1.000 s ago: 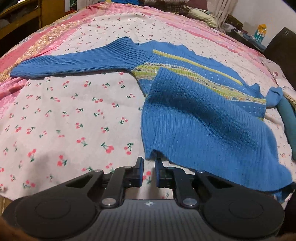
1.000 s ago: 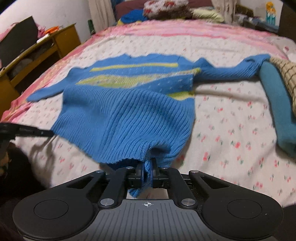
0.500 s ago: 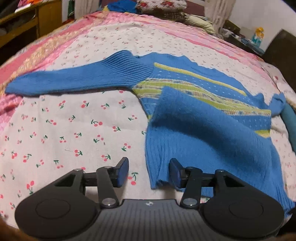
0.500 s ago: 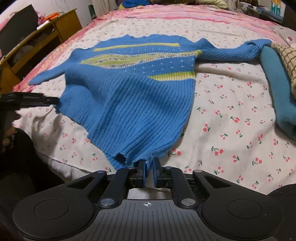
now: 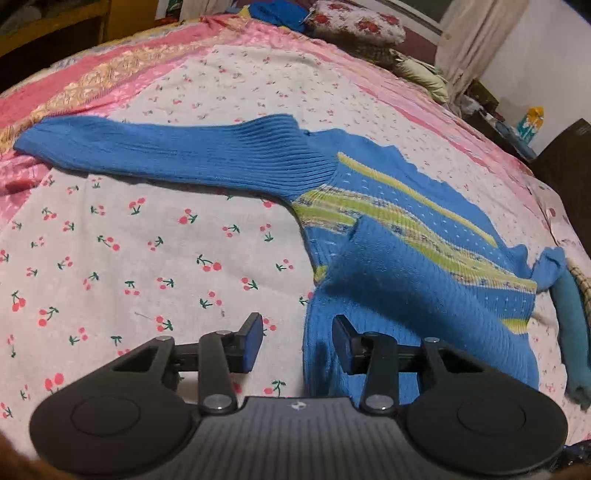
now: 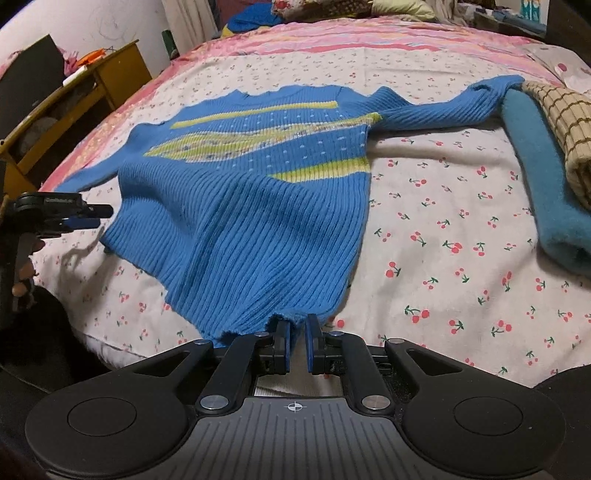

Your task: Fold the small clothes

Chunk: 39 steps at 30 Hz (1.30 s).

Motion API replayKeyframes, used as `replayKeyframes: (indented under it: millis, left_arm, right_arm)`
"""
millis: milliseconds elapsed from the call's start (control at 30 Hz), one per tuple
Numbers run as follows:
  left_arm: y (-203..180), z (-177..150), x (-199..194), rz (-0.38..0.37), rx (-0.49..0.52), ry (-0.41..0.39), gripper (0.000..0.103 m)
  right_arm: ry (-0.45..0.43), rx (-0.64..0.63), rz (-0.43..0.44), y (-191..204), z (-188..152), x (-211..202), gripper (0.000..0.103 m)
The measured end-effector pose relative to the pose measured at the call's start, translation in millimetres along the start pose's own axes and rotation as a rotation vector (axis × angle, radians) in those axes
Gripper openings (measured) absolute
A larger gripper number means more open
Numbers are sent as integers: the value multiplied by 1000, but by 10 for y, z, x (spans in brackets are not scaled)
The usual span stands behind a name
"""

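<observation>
I see the soft, floppy blue sweater (image 6: 251,206) spread mid-frame on the bed (image 6: 443,229), so I'd pinch its ribbed hem: my left tool (image 5: 298,341) is closing, fabric edge between unpressed, my right tool (image 6: 296,345) slightly parted, gripping nothing.

The sweater (image 6: 255,206) lies spread on the bedsheet (image 6: 443,206), collar toward the far pillows (image 5: 354,20) — one sleeve stretched out to each side. Its right sleeve ends against a rolled garment (image 6: 535,177) with a checked cloth (image 6: 561,122) on top. A wooden desk (image 6: 74,110) stands left of the bed.
</observation>
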<state>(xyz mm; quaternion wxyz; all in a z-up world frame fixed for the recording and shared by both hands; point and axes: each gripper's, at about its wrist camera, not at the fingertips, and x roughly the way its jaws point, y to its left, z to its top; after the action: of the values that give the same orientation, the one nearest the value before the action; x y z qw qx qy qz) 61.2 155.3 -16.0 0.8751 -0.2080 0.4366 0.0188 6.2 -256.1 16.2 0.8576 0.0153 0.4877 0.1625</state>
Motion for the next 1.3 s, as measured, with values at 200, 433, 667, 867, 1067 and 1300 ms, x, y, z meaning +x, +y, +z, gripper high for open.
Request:
replayKeyframes:
  millis: [200,433,667,867,1067,1300]
  left_arm:
    - [-292,-70,227,57,147,37,36]
    - [-390,-96,242,94,191,44,36]
    - [-293,-23,226,35,136,46,21]
    - [-209,11,213,1,92,34,21]
    - [-319,1,301,-4,149,32,30]
    - [-296,9,227,-91,123,33,9]
  right_arm:
    - [-13,30,-9,-43,24,5,11]
    - [-35,56,0,-102,36,-25,13]
    - [-61,77,6,-136,42,-78,14]
    - [-87,93,6,-175,68,-128,14]
    - [-76,65,7,-135,84,-116,14]
    - [-89,80,-4,-149,76,-136,14]
